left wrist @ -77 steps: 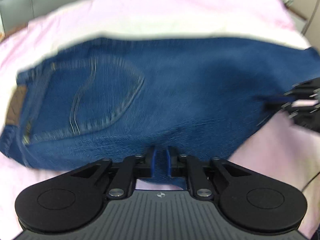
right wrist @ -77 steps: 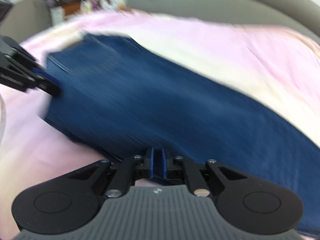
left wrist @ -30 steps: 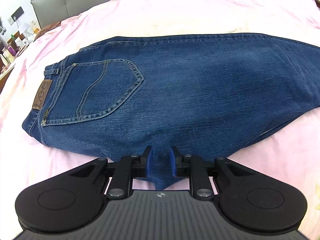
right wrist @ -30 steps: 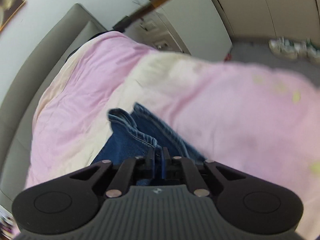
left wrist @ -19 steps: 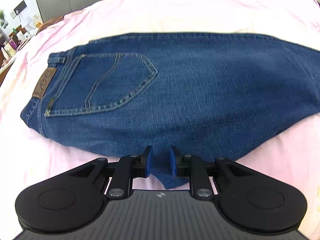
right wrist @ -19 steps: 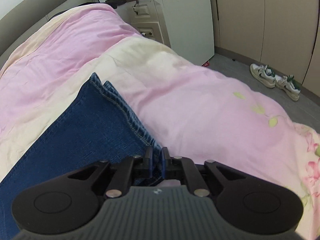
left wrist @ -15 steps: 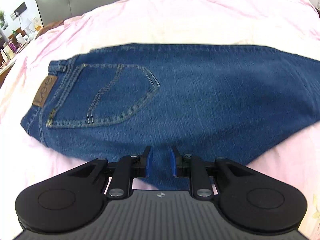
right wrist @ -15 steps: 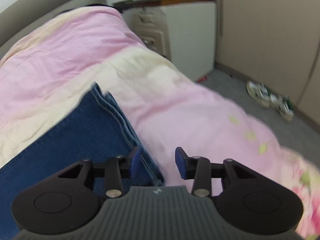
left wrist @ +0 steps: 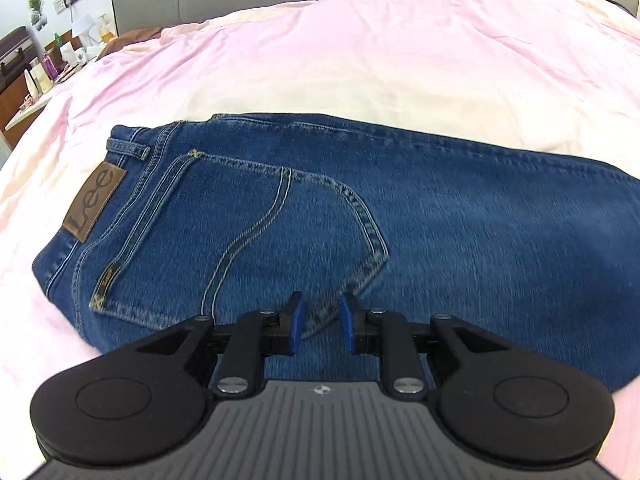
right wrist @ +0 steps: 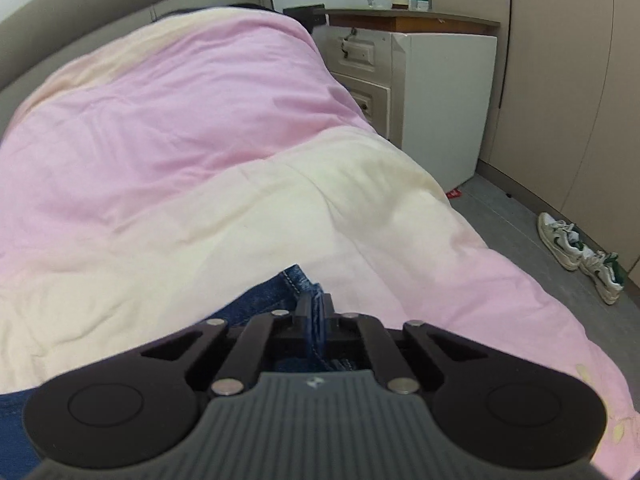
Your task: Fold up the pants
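My left gripper hangs low over the one pair of jeans, which lies flat on the pink bed, and its two blue fingers are spread apart with nothing between them, just above the one back pocket. My right gripper points along the bed toward the cabinet and is pinched tight on the jeans' hem. On the floor I count two shoes.

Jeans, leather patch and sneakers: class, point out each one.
jeans [left wrist: 460, 232], left wrist view, on the thigh denim.
leather patch [left wrist: 95, 201], left wrist view, on its lettering.
sneakers [right wrist: 560, 240], right wrist view, on the nearer shoe's side.
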Action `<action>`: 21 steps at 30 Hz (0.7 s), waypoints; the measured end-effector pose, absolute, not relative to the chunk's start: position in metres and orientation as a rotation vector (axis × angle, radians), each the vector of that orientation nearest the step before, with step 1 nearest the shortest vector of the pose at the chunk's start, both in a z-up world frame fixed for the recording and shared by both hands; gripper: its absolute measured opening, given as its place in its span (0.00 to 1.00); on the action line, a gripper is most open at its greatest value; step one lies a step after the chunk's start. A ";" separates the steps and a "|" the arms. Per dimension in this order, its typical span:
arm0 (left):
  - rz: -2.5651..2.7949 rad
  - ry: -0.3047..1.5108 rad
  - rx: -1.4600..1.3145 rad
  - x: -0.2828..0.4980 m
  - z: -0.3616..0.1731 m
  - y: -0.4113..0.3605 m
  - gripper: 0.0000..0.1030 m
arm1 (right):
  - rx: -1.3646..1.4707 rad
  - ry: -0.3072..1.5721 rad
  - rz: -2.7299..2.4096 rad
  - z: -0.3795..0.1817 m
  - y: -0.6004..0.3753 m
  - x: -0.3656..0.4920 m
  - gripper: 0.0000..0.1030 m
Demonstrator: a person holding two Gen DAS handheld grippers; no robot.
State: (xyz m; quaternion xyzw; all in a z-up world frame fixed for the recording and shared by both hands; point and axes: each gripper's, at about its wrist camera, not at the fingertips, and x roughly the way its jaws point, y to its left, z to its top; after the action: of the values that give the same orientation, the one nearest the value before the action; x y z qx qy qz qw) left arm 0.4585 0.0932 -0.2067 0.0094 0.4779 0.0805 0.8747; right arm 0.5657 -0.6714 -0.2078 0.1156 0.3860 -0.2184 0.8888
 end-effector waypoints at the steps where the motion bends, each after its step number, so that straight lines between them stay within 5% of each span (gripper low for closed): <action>1: 0.170 0.993 0.024 0.461 -0.207 0.094 0.25 | 0.205 0.819 -0.518 -0.213 -0.672 0.569 0.00; 9: 0.157 0.954 -0.001 0.467 -0.203 0.093 0.26 | 0.271 0.814 -0.567 -0.216 -0.709 0.535 0.02; 12: 0.117 0.932 -0.002 0.457 -0.196 0.083 0.26 | 0.348 0.793 -0.468 -0.205 -0.703 0.511 0.37; 18: -0.084 0.913 0.180 0.451 -0.182 0.032 0.27 | 0.416 0.798 -0.360 -0.193 -0.680 0.452 0.46; 21: -0.174 0.901 0.258 0.464 -0.176 0.004 0.38 | 0.396 0.829 -0.316 -0.196 -0.668 0.431 0.52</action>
State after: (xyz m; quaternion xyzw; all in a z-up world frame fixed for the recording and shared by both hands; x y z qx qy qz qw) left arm 0.4643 0.0036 -0.1756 0.1242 0.4334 -0.0836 0.8887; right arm 0.4308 -0.6683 -0.1958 0.1904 0.3982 -0.1519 0.8844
